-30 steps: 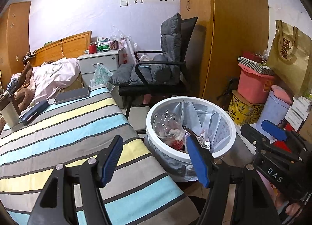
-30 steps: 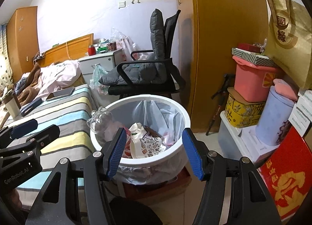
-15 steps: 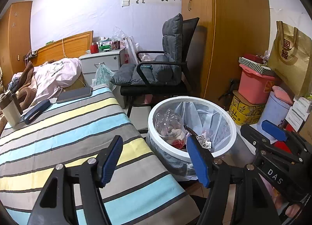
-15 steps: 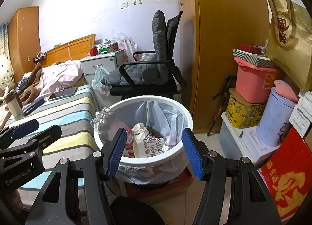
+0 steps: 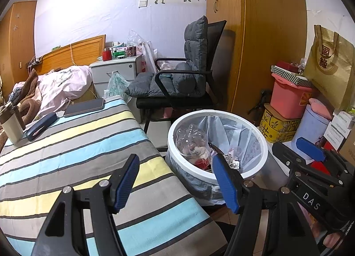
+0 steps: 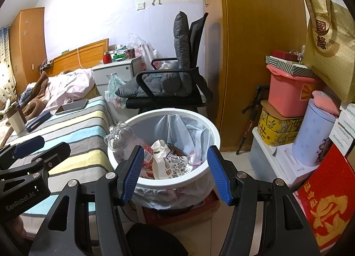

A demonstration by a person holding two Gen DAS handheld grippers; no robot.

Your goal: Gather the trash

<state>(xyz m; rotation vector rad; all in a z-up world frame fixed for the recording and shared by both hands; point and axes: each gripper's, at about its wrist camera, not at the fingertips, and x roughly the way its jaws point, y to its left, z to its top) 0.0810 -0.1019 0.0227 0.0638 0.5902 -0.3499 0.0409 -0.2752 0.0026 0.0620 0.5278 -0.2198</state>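
Bedroom clutter surrounds us; beside the striped bed [image 5: 66,145] stands the white bin [image 6: 208,131], trash inside, clear bottle [image 6: 124,140] leaning tilted on its near-left rim. Our right gripper [image 6: 175,171] faces it, nearer; left gripper [image 5: 175,185] beside; both wide, empty.

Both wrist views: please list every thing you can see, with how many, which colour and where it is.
trash bin: one, white with a clear liner, on the floor beside the bed
plastic bottle: one, clear, leaning inside the bin at its bed side
paper cup: one, white with a print, in the bin
bed cover: one, striped grey, blue and yellow
phone: one, dark, on the bed
dark case: one, navy, beside the phone
tumbler: one, cream, at the bed's left edge
chair: one, black with a grey cushion, behind the bin
pink bucket: one, on the yellow box
left claw: open, empty
right claw: open, empty
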